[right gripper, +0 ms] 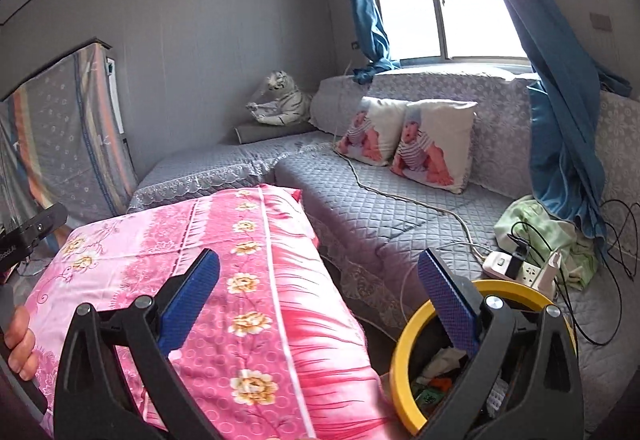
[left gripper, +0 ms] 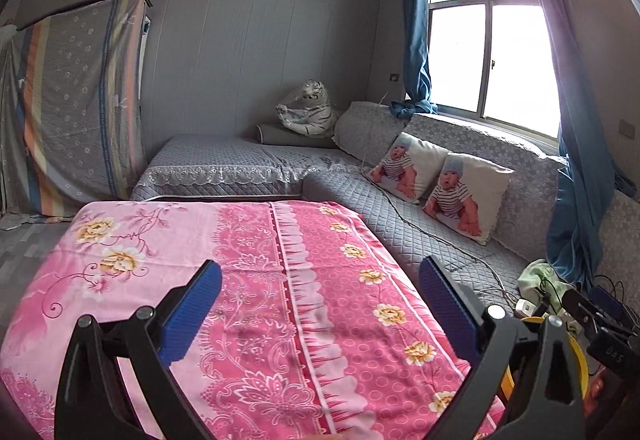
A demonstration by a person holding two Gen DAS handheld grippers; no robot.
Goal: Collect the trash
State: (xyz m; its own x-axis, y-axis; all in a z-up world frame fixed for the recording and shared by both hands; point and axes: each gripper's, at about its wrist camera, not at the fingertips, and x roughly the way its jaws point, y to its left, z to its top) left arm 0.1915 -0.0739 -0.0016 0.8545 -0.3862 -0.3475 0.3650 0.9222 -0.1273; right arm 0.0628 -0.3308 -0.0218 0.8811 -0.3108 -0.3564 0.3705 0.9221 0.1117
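Note:
A bin with a yellow rim point(right gripper: 404, 350) stands between the pink-covered table and the sofa; mixed trash point(right gripper: 438, 372) lies inside it. Part of its rim shows in the left wrist view point(left gripper: 578, 360). My right gripper point(right gripper: 320, 300) is open and empty, its right finger over the bin's mouth. My left gripper point(left gripper: 320, 304) is open and empty above the table point(left gripper: 256, 280), whose pink floral cloth shows no loose trash. The right gripper's body point(left gripper: 600, 324) shows at the left view's right edge.
A grey quilted corner sofa point(right gripper: 380, 200) carries two baby-print cushions point(right gripper: 432, 144), a plush white tiger point(right gripper: 280, 100), a power strip with chargers and cables point(right gripper: 516, 268) and a green cloth point(right gripper: 540, 228). Blue curtains point(right gripper: 560, 120) hang by the window. A cloth-covered board point(left gripper: 80, 100) leans at left.

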